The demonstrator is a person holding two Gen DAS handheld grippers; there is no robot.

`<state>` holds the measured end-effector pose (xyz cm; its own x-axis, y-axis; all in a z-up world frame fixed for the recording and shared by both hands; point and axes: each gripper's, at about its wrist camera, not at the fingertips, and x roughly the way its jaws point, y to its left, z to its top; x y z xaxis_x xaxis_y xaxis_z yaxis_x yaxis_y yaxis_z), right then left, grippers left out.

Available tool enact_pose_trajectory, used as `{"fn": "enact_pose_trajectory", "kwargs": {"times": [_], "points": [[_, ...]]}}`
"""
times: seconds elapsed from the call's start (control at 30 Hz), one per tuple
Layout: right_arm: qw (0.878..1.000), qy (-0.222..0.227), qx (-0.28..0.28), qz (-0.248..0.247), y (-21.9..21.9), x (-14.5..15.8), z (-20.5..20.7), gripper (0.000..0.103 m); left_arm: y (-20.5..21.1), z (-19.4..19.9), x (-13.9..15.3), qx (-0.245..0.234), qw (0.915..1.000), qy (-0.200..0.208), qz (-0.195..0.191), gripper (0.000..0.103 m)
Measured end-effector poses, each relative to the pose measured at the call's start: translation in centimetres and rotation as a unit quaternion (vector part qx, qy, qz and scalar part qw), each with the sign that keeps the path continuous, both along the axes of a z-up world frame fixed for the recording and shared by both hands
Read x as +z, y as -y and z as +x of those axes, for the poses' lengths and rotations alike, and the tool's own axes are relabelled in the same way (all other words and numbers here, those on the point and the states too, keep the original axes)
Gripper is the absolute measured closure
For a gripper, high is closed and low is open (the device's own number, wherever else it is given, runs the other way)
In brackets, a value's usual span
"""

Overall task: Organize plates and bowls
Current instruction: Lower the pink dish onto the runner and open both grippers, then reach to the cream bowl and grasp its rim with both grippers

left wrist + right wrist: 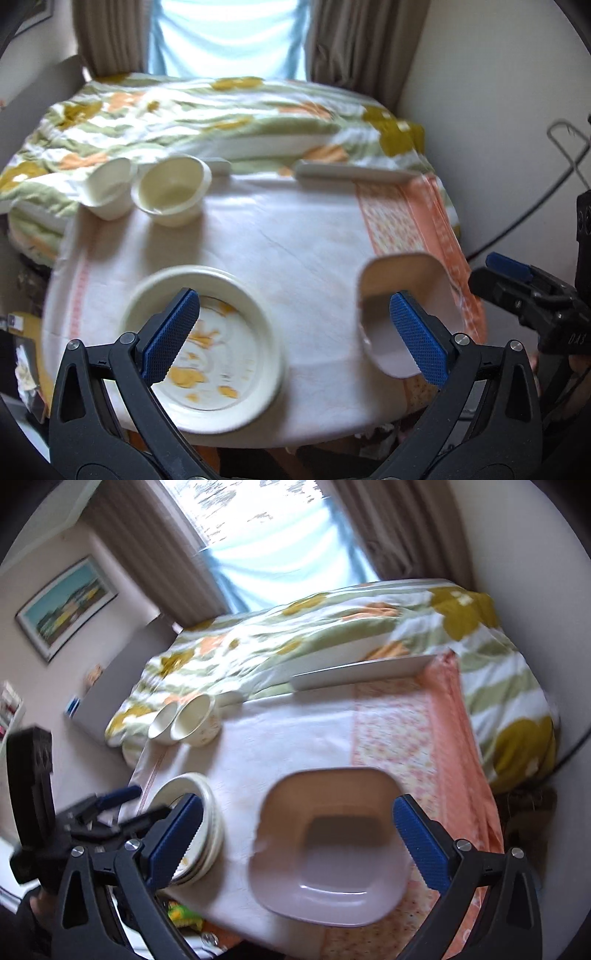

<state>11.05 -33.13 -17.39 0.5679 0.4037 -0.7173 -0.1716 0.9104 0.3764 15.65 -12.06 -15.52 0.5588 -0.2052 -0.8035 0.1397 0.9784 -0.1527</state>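
Clearly the square bowl (328, 849) sits between the right gripper's (299, 843) open jaws, while the open left gripper (295, 334) faces the round plate (207, 343).

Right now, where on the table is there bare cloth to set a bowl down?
The widest bare patch is mid-table, bordered by the two cups at the far left, the flat plate at the far edge, the round plate stack near left and the square bowl near right. The near edge is crowded.
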Motion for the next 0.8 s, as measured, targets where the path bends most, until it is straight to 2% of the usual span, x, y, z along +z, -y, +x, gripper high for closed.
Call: {"fn": "enact_pose_trajectory", "kwargs": {"times": [0.17,0.23,0.37,0.43,0.53,0.63,0.73,0.8], "points": [[0.998,0.033,0.003,-0.055,-4.8,3.0,0.7,0.001,-6.1,0.5,2.3,0.047,0.9983,0.024,-0.023,0.001],[0.997,0.051,0.022,-0.053,-6.7,3.9,1.2,0.001,-8.5,1.2,2.8,0.062,0.9973,0.027,-0.029,0.001],[0.997,0.048,0.038,-0.045,-10.3,4.4,3.1,0.001,-12.8,3.4,2.9,0.081,0.9959,0.028,-0.027,0.001],[0.997,0.045,0.041,-0.051,-12.0,4.3,4.2,0.001,-14.6,4.4,2.7,0.085,0.9955,0.028,-0.033,0.001],[0.998,0.029,0.038,-0.048,-14.5,3.8,6.6,0.001,-16.9,6.5,2.0,0.087,0.9957,0.025,-0.021,0.001],[0.998,0.013,0.032,-0.052,-16.9,3.1,8.9,0.001,-18.4,8.7,0.9,0.069,0.9973,0.015,-0.019,0.001],[0.998,-0.006,0.024,-0.059,-18.9,1.8,11.0,0.001,-19.4,11.1,-1.0,0.052,0.9982,-0.016,-0.024,0.001],[0.998,-0.019,0.018,-0.063,-19.9,0.8,12.2,0.001,-19.9,12.3,-2.3,0.046,0.9974,-0.036,-0.042,0.001]]}}
